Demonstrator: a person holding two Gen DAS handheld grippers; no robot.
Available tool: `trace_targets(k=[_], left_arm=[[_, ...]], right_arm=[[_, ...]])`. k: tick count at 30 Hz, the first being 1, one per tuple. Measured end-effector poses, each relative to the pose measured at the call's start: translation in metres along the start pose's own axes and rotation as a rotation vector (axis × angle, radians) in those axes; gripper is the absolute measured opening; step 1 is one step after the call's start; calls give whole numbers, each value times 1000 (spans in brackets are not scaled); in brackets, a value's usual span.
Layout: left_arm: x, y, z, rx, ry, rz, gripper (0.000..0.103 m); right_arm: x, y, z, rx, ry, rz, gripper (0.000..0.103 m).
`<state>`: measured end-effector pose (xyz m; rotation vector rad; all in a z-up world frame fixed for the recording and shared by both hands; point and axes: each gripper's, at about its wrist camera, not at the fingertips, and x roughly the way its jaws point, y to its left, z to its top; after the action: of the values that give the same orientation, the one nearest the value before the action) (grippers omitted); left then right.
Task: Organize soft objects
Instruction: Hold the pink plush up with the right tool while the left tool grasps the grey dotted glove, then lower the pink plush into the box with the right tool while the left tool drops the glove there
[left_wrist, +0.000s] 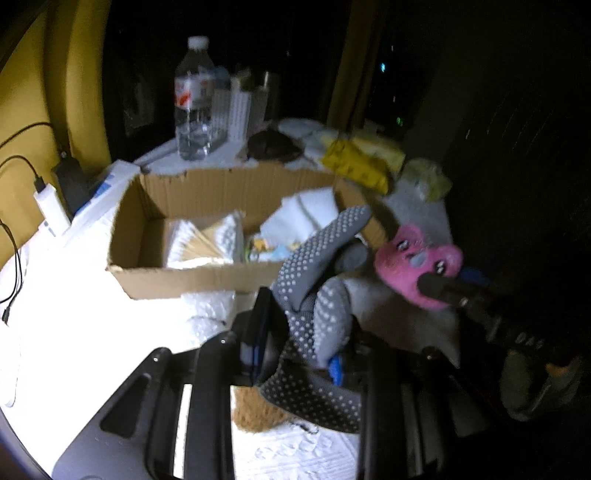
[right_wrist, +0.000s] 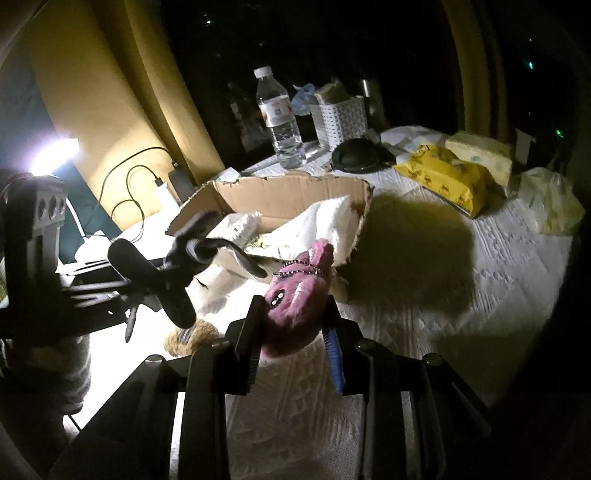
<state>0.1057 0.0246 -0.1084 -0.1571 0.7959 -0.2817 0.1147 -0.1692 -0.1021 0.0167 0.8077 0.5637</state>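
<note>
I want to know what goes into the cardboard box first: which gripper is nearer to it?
Left, narrowly. The left gripper, shut on the grey dotted glove, hovers at the cardboard box front wall. The right gripper, holding the pink plush toy, sits just off its right corner.

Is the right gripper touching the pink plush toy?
Touching. In the right wrist view, the right gripper has its fingers pressed against both sides of the pink plush toy, with no gap showing.

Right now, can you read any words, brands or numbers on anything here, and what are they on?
No text can be read.
Water bottle label: red and white print, too blurred.
Yellow tissue pack: dark pattern only, no legible words.
Pale box behind it: small blurred mark.
Cardboard box: plain.
</note>
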Motion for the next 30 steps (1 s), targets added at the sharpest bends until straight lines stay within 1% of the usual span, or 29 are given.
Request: trace_targets(k=[2,12,16,23,30], left_arm=[[-9,1,5,-10,-34,8,27],[-36,13,25,-50,-125,49,28],[-41,19,33,-50,-153,81,28],[-36,35,46,-52,-170,130,28],[-19,56,52,-78,-166,149,28]], right_arm=[[-2,3,4,-7,-7,2,32],[-6,12,26,-54,-43,25,32],[-5,15,35,-65,-58,37,32],[7,20,48,-85,-53,53,32],[24,23,60,-85,-48,61,32]])
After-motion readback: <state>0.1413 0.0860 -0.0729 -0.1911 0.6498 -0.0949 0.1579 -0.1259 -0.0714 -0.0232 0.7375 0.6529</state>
